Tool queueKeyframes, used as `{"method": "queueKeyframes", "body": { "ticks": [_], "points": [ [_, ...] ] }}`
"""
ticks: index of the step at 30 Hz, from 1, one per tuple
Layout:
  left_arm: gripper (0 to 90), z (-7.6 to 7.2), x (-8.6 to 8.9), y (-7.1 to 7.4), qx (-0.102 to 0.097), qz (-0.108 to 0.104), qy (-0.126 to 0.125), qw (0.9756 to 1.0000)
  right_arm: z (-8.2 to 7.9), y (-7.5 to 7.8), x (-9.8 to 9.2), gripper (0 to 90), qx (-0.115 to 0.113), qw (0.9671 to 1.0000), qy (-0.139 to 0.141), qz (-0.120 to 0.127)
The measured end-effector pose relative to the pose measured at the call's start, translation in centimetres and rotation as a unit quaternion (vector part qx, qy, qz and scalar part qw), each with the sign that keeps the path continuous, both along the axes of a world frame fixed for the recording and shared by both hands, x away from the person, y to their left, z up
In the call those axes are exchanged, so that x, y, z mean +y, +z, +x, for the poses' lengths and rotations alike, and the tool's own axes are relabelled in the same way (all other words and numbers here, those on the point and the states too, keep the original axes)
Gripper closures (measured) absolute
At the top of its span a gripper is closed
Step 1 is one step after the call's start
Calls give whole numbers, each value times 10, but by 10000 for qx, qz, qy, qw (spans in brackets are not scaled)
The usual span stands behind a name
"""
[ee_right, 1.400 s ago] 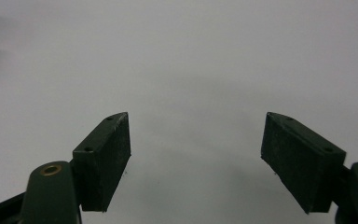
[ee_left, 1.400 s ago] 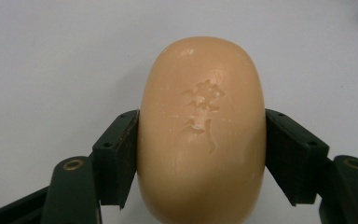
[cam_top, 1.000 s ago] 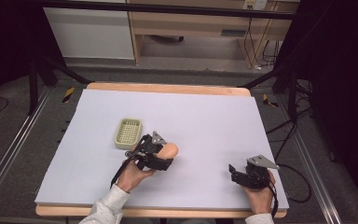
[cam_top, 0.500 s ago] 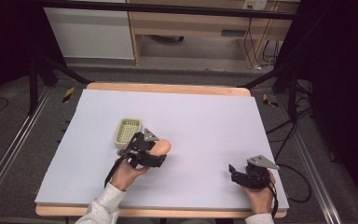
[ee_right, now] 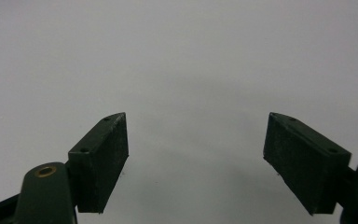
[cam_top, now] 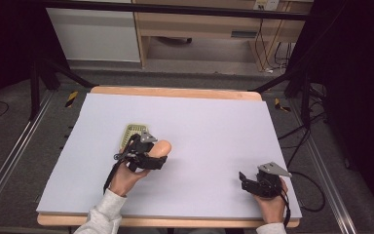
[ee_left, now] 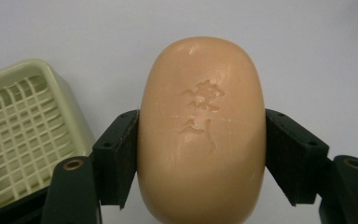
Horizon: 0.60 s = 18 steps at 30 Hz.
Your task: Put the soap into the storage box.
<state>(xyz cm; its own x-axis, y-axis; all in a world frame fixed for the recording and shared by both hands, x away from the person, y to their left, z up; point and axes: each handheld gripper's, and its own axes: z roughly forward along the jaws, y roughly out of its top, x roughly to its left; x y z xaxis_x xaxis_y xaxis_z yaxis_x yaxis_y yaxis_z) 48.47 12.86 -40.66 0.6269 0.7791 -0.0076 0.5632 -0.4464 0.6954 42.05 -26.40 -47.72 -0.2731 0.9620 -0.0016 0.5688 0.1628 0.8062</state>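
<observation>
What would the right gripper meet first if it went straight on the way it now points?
Probably nothing: the right gripper has open jaws with only bare table surface ahead. In the high view it points left, perhaps towards the left gripper holding the soap.

Far half of table (cam_top: 199, 105): bare from the left edge to the right edge, open passage.
Middle of table: bare between the two hands, open.
Right edge and near right corner: the right gripper (cam_top: 247, 181) sits here, jaws spread, nothing between them; bare surface ahead of it in the right gripper view.
Left of centre: dish (cam_top: 132, 134) stands here, the one fixed obstacle on the table.
Beside dish: left gripper (cam_top: 161, 155) clamped on soap (cam_top: 159, 147), just right of the dish and partly over its near end in the high view.
Left edge: bare strip beside the dish, free.
Near edge: both forearms cross it.
</observation>
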Motion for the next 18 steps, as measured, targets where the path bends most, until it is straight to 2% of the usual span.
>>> {"method": "queueKeyframes", "body": {
  "ticks": [7, 14, 18],
  "points": [
    [313, 3, 10, 3, -68, -22, 229, 9997, 0, 0, 0, 219, 11, 10000, 8, 11],
    [313, 5, 15, 5, -108, 6, 341, 9994, 0, 0, 0, 218, 19, 10000, 1, 10],
    [313, 9, 23, 7, -127, -60, 507, 9986, 1, -1, 0, 218, 0, 10000, 6, -37]
  ]
}}
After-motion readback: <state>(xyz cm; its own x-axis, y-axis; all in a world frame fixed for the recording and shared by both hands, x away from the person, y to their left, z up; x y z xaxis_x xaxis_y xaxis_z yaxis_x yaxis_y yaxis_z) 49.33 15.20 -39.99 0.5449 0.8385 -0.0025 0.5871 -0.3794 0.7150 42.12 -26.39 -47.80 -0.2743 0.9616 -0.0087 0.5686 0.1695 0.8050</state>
